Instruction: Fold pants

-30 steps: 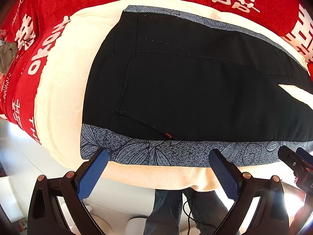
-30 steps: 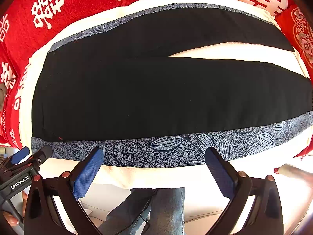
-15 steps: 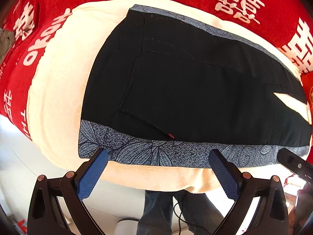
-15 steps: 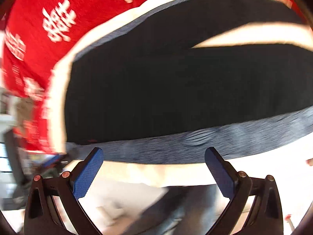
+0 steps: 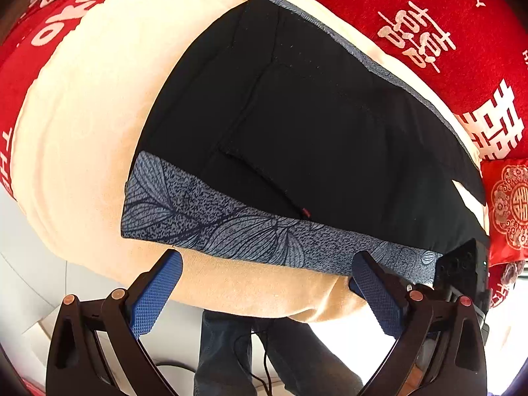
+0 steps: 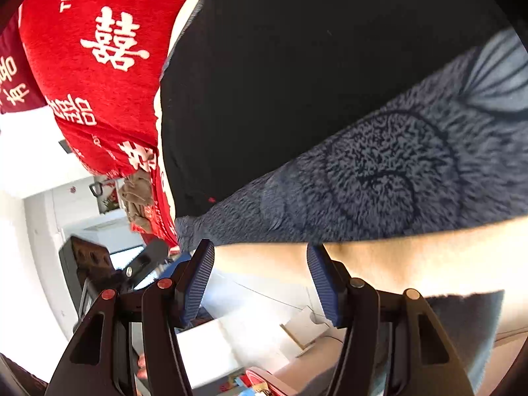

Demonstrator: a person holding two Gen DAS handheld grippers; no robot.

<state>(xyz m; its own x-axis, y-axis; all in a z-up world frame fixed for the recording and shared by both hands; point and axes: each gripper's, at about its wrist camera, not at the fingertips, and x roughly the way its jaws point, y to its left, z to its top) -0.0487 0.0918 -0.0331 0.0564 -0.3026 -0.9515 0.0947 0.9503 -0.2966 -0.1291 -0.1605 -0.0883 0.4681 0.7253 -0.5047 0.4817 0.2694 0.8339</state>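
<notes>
Lying flat on cream pad (image 5: 82,138): black pants (image 5: 313,125), waist end toward left, patterned blue-grey side band (image 5: 231,227) along near edge. Red cloth (image 5: 412,6) with white characters under pad. Left tongs (image 5: 264,283) spread wide, empty, hovering just short of band, near waist corner. Right tongs (image 6: 260,274) narrower but still parted, empty, close to band edge (image 6: 379,178) over cream pad (image 6: 396,260); contact not seen. Right tongs' body visible at right edge of left view.

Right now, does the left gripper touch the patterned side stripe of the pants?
Apart. In the left wrist view the open left gripper sits short of the patterned stripe; cream blanket shows between.
</notes>
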